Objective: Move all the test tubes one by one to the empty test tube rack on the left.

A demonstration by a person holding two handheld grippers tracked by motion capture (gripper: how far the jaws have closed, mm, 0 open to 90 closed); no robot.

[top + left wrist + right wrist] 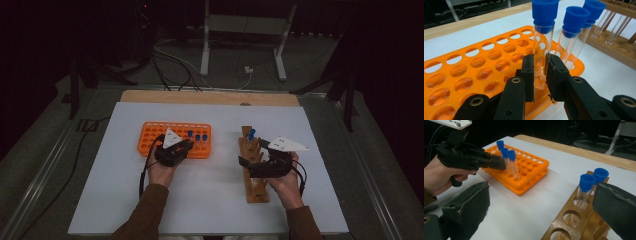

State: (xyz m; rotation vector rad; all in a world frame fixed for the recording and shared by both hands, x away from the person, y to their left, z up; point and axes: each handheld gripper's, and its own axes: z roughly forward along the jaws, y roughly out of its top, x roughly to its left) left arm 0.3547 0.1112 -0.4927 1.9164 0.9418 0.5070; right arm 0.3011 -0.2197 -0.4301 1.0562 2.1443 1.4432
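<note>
The left gripper (pixel 540 75) has its jaws closed snugly on the glass of a blue-capped tube (pixel 542 47) standing in the orange rack (pixel 150 137) at about ten o'clock on the table; I'd keep that tube upright and move it straight along its hole, so it clears the two capped tubes (pixel 574 32) just beside it. The right gripper (pixel 247 162) hangs wide open and empty over the wooden rack (pixel 255 187) at four o'clock. The tube's foot is hidden in its hole, so how deep it sits is unclear.
</note>
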